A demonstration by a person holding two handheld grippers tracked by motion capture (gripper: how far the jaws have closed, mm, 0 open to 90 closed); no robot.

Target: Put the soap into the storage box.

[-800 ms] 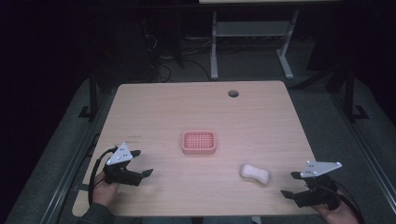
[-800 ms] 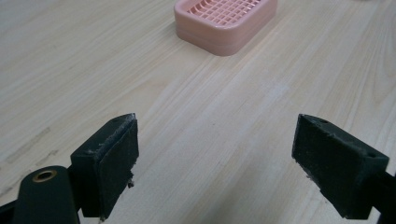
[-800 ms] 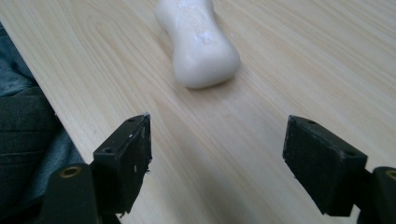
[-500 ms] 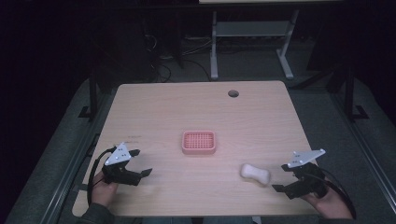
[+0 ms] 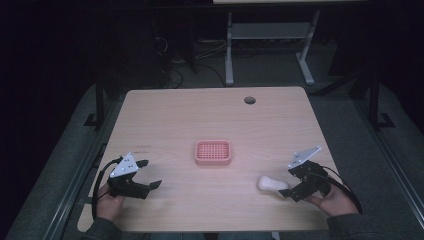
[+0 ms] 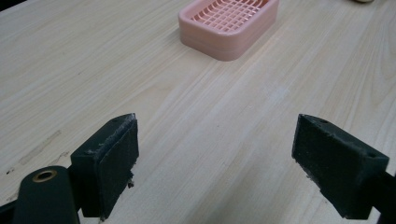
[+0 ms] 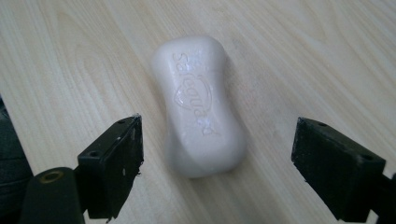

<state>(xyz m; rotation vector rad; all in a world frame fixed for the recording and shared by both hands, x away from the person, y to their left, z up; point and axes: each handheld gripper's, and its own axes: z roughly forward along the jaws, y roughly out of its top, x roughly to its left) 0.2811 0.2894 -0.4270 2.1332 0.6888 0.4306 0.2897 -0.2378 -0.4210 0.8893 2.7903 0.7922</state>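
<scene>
From above, the soap bar (image 5: 271, 183) lies on the desk (image 5: 210, 120) right of the pink tray (image 5: 213, 152), right tool (image 5: 286, 186) just beside it. Left tool (image 6: 215, 163) view: jaws spread, tray ahead. Right tool view: jaws spread either side of the soap, not touching.

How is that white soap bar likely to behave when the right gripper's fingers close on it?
The soap bar looks solid, so probably stiff, not floppy. Its glossy, rounded, waisted sides suggest it may slip or twist between the right gripper fingers. Lying flat on the table, it seems unlikely to roll.

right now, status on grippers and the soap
Right gripper open, jaws either side of soap bar. Left gripper open, idle. Soap dish unobstructed.
</scene>
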